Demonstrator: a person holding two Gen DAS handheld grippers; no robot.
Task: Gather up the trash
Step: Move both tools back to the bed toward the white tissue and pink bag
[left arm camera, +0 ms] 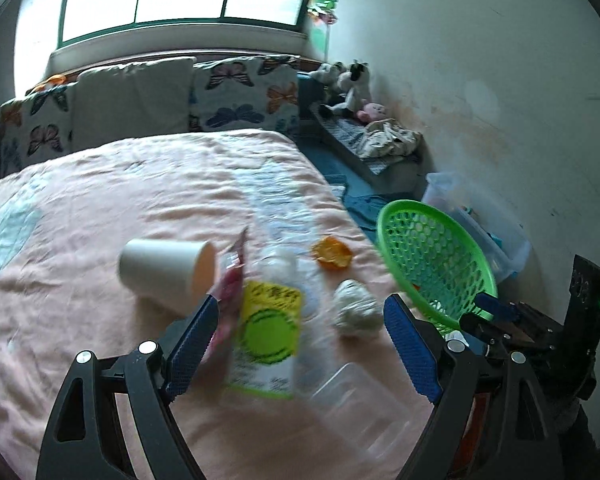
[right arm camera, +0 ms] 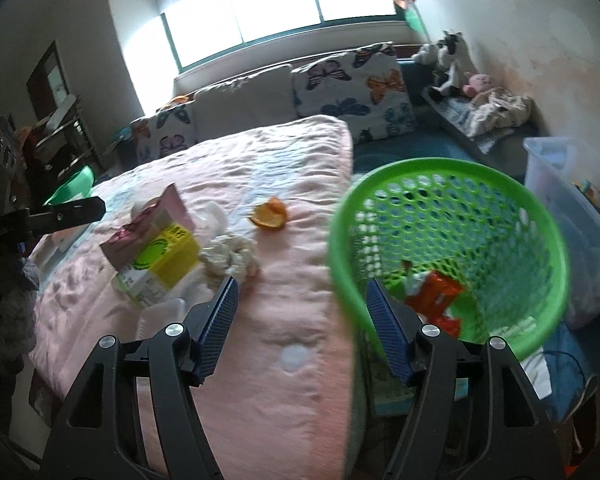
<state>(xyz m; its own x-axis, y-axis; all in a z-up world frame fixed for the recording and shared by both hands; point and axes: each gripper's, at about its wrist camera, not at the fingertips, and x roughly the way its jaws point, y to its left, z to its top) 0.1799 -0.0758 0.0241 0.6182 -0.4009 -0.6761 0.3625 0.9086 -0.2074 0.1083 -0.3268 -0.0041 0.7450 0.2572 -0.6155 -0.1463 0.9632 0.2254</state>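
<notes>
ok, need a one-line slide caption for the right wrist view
Right gripper open at the rim of the green basket, orange wrapper inside; carton, tissue wad, orange peel on bed.

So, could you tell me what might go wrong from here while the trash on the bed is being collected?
The green basket sits tilted off the bed's edge, so dropped items may miss it. The left gripper is open over the yellow-green carton, with the pink wrapper and paper cup crowded alongside, so it may grab or knock the wrong piece.

Left gripper [left arm camera: 300,344] held low and level, jaws spread wide, nothing between the blue pads. Right gripper [right arm camera: 302,320] likewise gaping, empty, fingers [right arm camera: 216,324] angled forward and slightly downward.
</notes>
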